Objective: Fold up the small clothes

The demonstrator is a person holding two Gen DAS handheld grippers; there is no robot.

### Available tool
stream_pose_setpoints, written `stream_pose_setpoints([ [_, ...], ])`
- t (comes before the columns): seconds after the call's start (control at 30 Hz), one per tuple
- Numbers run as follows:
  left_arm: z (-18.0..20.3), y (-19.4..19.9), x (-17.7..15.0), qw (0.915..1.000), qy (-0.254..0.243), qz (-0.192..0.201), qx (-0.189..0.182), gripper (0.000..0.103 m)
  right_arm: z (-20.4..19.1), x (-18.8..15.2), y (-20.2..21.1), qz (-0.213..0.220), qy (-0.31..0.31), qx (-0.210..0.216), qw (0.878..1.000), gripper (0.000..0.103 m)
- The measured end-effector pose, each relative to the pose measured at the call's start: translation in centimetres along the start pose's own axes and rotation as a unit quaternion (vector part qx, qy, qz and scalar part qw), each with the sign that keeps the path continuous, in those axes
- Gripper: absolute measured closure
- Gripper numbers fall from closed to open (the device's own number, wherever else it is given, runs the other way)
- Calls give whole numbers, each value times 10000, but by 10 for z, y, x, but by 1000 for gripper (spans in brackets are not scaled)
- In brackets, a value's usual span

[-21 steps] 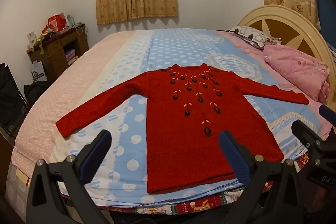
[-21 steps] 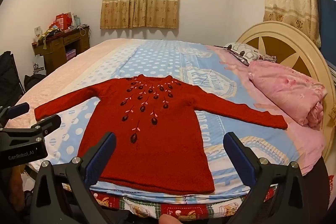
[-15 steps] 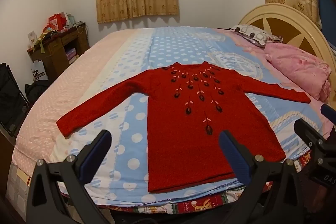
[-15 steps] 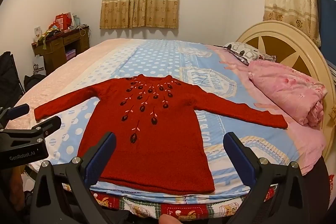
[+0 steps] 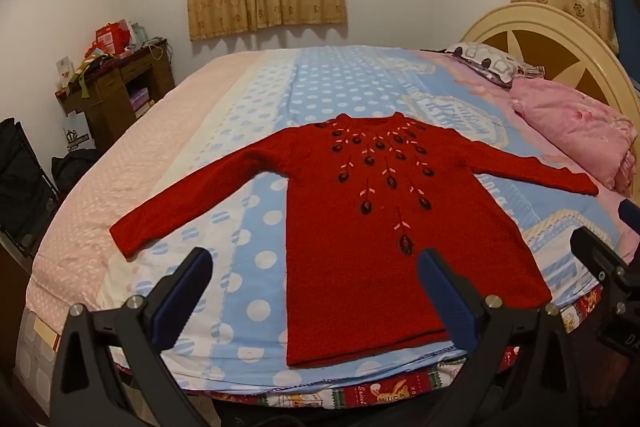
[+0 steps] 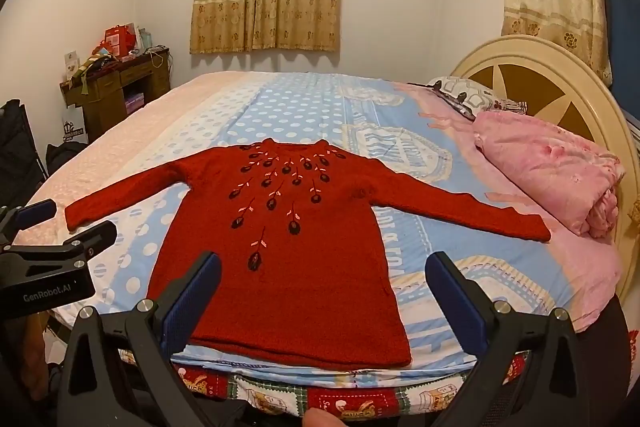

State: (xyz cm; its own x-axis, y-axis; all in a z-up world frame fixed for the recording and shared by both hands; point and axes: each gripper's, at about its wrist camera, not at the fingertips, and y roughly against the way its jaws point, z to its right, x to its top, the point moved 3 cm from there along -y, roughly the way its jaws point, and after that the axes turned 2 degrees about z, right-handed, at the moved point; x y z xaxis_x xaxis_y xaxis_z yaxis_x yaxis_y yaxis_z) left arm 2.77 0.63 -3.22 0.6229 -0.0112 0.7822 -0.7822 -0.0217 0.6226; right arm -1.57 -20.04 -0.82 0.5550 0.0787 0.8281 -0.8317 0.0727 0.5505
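Note:
A small red sweater [image 5: 372, 223] with dark embroidered flowers lies flat, front up, on the bed, both sleeves spread wide and its hem near the front edge. It also shows in the right wrist view [image 6: 288, 251]. My left gripper [image 5: 316, 267] is open and empty, held above the hem's left part. My right gripper [image 6: 324, 275] is open and empty, held above the hem's right part. Each gripper shows at the edge of the other's view: the right one [image 5: 608, 259], the left one [image 6: 52, 239].
The bed's blue dotted sheet [image 5: 320, 87] spreads around the sweater. A folded pink quilt [image 5: 576, 135] and a patterned pillow [image 5: 484, 63] lie by the cream headboard [image 5: 552, 39] at right. A cluttered wooden desk [image 5: 116, 87] stands at left.
Both grippers have risen slightly and drifted forward over the bed, so the sweater sits a little lower and closer in view. Both stay open. The sweater has not moved.

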Motion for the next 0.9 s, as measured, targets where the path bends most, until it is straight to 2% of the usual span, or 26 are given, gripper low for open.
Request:
stream_pose_setpoints([
  [0.9, -2, -5, -1, 10000, -10, -56, 12, 0, -8, -5, -3, -68, 45, 35, 10000, 1],
])
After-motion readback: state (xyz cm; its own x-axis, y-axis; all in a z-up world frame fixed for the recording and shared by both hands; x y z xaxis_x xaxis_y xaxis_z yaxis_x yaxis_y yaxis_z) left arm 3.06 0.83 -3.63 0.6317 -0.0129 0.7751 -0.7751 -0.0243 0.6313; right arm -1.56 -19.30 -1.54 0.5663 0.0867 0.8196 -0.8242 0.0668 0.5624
